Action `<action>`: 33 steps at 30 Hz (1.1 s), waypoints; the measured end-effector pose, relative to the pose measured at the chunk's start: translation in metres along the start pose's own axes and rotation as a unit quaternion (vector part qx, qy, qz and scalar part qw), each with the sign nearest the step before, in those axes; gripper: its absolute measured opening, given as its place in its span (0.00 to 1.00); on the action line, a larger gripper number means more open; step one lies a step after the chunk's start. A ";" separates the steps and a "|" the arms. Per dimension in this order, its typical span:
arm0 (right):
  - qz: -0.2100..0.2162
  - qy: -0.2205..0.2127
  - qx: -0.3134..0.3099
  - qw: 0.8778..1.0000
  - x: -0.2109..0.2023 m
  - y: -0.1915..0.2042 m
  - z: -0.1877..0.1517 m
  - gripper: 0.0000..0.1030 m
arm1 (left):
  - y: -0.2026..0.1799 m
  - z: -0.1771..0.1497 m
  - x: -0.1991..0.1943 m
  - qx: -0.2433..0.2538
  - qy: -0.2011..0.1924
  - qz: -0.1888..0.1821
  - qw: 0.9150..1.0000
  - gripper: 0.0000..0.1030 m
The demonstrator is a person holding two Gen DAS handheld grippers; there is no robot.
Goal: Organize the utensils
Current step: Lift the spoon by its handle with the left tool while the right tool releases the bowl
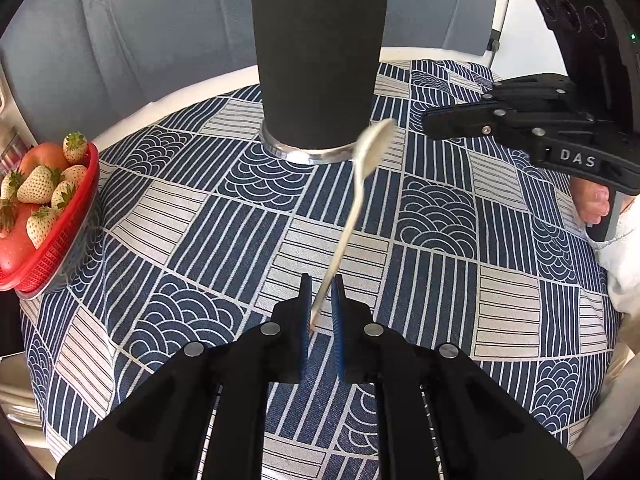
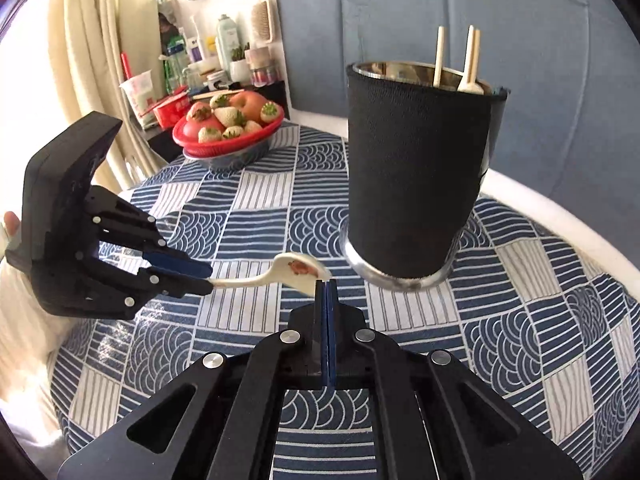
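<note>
A cream ceramic spoon with a small red picture in its bowl hangs above the patterned tablecloth. My left gripper is shut on the end of its handle, and the bowl points toward the cup. The tall metal cup in a black sleeve stands upright at the back of the table. It holds pale wooden sticks and another spoon handle. My right gripper is shut, its blue pads pressed together with nothing between them. It hovers just in front of the spoon's bowl, right of the cup's base in the left wrist view.
A red basket of strawberries and apples sits at the table's left edge, also seen far left. The blue and white tablecloth covers a round table. Bottles and cups crowd a shelf behind the basket. A blue padded wall stands behind the cup.
</note>
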State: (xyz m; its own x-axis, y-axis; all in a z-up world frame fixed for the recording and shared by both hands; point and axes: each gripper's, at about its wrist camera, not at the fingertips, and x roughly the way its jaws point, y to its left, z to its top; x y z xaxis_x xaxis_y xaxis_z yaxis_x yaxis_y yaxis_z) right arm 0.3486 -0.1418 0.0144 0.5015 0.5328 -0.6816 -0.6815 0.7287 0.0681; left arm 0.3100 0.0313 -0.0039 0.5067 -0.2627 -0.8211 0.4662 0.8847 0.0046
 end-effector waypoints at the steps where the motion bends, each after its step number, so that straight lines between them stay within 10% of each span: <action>1: 0.000 -0.004 -0.001 1.000 -0.003 0.000 0.003 0.00 | 0.002 0.002 -0.001 -0.006 -0.003 -0.003 1.000 0.06; 13: 0.024 0.012 0.006 1.000 0.007 0.000 -0.001 0.05 | 0.010 -0.010 -0.009 -0.038 -0.004 -0.036 0.999 0.05; 18: 0.031 0.032 -0.022 0.999 0.032 0.009 -0.005 0.29 | 0.008 -0.026 -0.017 -0.038 0.009 -0.040 0.998 0.05; 33: 0.140 0.098 -0.051 0.984 0.101 0.037 0.010 0.37 | 0.023 -0.068 -0.040 -0.041 0.032 -0.034 0.998 0.05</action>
State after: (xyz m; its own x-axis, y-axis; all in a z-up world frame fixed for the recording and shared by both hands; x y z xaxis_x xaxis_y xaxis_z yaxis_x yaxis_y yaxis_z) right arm 0.3795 -0.0572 -0.0448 0.1807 0.6067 -0.7741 -0.8333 0.5125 0.2072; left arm 0.2507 0.0881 -0.0100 0.4274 -0.3013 -0.8524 0.4353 0.8949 -0.0981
